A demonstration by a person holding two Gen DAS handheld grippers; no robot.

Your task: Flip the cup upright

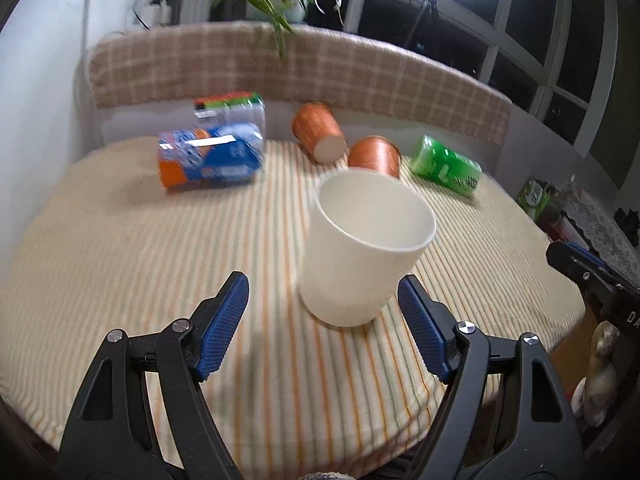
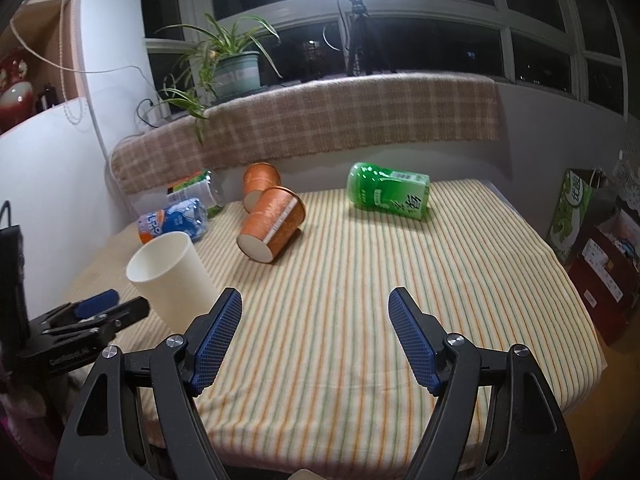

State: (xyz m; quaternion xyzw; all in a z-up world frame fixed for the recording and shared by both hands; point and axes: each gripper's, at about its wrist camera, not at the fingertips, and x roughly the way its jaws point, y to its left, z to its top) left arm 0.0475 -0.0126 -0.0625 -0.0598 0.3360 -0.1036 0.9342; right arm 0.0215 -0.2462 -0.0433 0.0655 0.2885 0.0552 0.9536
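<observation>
A white paper cup [image 1: 366, 248] stands mouth up on the striped cloth, leaning a little; it also shows in the right wrist view [image 2: 170, 276]. My left gripper [image 1: 322, 302] is open just in front of it, its right finger close to the cup's base, not gripping. Two orange cups [image 2: 272, 224] [image 2: 260, 184] lie on their sides further back, one near the middle, one by the back wall. My right gripper [image 2: 314, 316] is open and empty above the cloth, right of the white cup. The left gripper shows at the left edge of the right wrist view [image 2: 100, 308].
A blue-and-orange pack [image 1: 210, 156] and a clear bottle [image 1: 230, 110] lie at the back left. A green bottle [image 2: 390, 192] lies at the back right. A plaid cushion [image 2: 320, 120] lines the back. Boxes [image 2: 592, 236] stand off the table's right edge.
</observation>
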